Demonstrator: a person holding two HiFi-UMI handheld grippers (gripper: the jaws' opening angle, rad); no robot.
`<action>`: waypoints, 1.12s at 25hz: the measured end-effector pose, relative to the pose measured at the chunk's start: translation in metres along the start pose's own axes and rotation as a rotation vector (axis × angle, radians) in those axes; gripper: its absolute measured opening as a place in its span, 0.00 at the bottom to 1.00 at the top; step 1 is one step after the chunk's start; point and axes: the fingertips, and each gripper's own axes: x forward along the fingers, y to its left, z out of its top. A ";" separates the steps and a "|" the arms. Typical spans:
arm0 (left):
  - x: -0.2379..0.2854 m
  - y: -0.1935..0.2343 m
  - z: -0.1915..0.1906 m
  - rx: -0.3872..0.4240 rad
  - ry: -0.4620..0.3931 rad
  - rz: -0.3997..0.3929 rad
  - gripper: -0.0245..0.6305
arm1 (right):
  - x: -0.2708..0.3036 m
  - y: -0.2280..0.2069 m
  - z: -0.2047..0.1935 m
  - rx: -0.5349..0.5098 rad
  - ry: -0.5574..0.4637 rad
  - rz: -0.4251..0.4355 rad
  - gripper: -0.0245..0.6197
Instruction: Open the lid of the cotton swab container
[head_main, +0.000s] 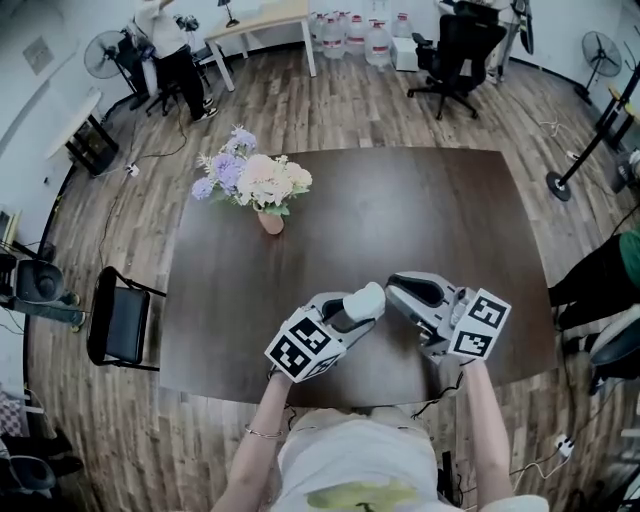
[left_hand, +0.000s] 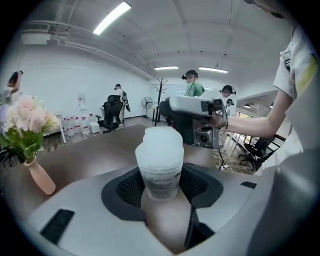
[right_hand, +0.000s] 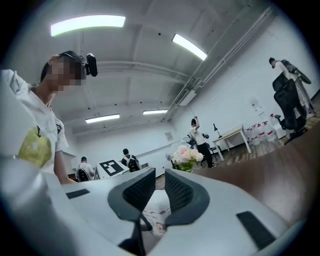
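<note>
**Figure.** Cotton swab container (left_hand: 160, 165) held in the left claw (left_hand: 161, 187), above a dark, wood-grain desk (head_main: 420, 200).

(a) Container: a round, tapering tub of translucent white plastic with a stepped, domed lid (left_hand: 160, 142) seated on top. The paper label on its wall carries fine print too small to read.

(b) Left claw: 2 black mesh-textured pads (left_hand: 131, 189) pinch the tub's lower wall from either side. The container stands upright between them.

(c) Right claw (right_hand: 156, 190): its 2 ribbed pads are pressed nearly together with nothing between them. The container's label (right_hand: 156, 217) shows just beyond them. In the head view, the right claw's tips lie just beside the lid.

(d) Each gripper carries a cube with black-and-white square markers (head_main: 300, 350); no words are printed on them.

(e) Background: pastel flowers (head_main: 255, 180) in a pink, tapering vase (head_main: 271, 222) stand well apart on the desk.
</note>
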 end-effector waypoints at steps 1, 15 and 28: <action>-0.002 -0.003 0.002 0.007 0.000 -0.017 0.38 | 0.001 0.003 0.000 0.007 0.009 0.025 0.12; -0.024 -0.033 0.024 0.115 -0.018 -0.169 0.38 | 0.020 0.050 -0.010 -0.092 0.266 0.267 0.49; -0.036 -0.040 0.026 0.191 -0.015 -0.194 0.38 | 0.026 0.068 -0.022 -0.226 0.425 0.340 0.43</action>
